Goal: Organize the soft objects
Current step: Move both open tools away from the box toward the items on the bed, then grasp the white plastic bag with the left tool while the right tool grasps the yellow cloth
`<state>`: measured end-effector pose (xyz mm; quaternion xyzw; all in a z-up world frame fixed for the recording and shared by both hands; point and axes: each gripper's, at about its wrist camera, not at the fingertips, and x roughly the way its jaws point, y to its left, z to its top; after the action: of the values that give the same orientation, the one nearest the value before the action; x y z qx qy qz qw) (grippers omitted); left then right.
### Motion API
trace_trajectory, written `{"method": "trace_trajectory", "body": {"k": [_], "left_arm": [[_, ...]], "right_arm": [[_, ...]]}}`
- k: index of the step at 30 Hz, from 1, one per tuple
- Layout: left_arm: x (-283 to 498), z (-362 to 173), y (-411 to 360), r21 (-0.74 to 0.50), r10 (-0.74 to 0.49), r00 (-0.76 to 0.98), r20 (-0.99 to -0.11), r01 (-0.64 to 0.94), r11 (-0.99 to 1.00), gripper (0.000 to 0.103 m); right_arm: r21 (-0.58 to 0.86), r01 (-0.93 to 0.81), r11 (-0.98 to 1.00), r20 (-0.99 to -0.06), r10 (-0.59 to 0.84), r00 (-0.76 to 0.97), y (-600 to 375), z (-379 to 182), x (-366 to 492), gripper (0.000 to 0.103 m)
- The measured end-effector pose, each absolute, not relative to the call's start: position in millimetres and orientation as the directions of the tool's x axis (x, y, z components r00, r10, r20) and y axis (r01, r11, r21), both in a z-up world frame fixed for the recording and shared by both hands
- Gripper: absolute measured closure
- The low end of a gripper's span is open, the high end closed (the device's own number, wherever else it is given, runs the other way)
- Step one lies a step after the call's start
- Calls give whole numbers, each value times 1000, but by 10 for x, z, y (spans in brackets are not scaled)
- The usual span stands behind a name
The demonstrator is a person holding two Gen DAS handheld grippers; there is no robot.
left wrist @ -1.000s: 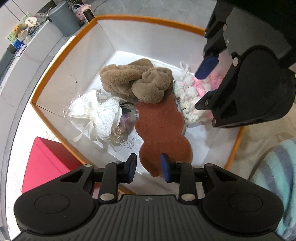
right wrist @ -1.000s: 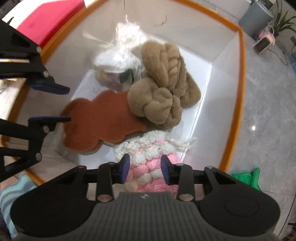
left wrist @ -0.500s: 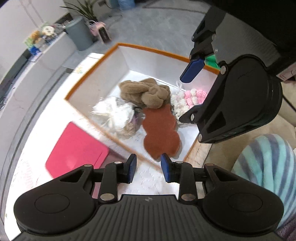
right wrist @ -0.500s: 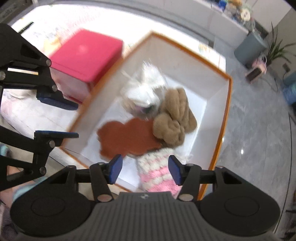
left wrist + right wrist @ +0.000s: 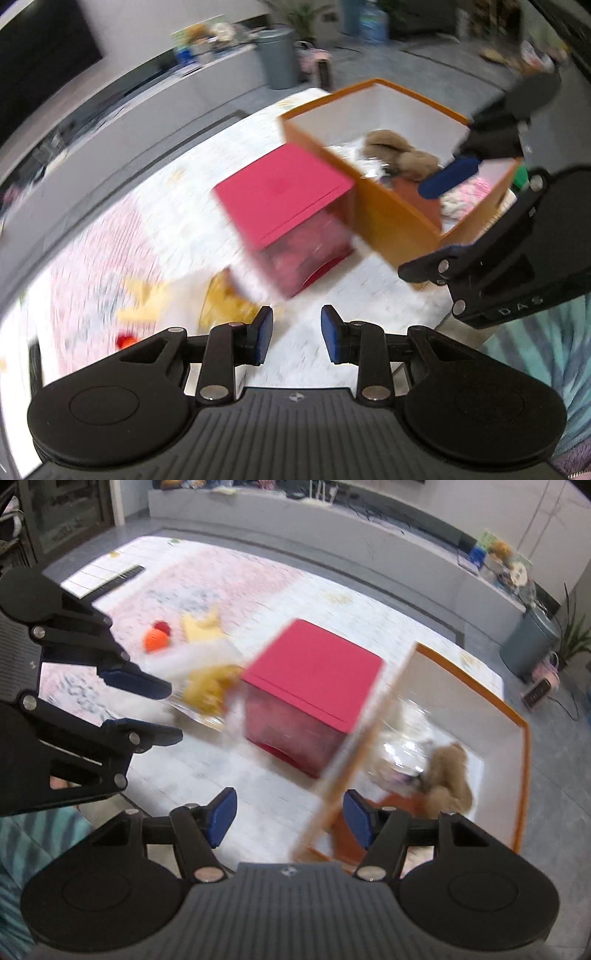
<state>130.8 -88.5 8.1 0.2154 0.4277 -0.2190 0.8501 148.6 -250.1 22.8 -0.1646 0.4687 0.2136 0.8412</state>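
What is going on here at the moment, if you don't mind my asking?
A person with a gripper in each hand is sorting soft things into the orange box. A brown plush, a rust-coloured pad and a pink-and-white knit lie inside. Both the left gripper and the right gripper are empty, the right one's jaws opening. A yellow soft item, an orange one and a red box sit on the table.
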Motion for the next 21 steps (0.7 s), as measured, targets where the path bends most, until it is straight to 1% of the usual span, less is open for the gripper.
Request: {"method": "trace_trajectory", "body": {"k": [6, 10, 16, 19, 21], "left_arm": [[1255, -97, -204, 68, -185, 581, -792, 385, 920, 66], [1231, -283, 148, 16, -161, 601, -783, 278, 961, 66], [1167, -431, 509, -15, -116, 643, -757, 160, 987, 65], [1231, -447, 566, -31, -128, 649, -750, 158, 987, 60], [1308, -479, 547, -17, -134, 654, -744, 181, 983, 52]], "right_arm": [[19, -495, 869, -825, 293, 483, -2124, -30, 1382, 40], [32, -475, 879, -810, 301, 503, -1859, -272, 1363, 40], [28, -444, 896, -787, 294, 543, -1554, -530, 1394, 39], [27, -433, 901, -765, 298, 572, -1452, -593, 1437, 37], [48, -434, 900, -753, 318, 577, -1407, -603, 1486, 34]]}}
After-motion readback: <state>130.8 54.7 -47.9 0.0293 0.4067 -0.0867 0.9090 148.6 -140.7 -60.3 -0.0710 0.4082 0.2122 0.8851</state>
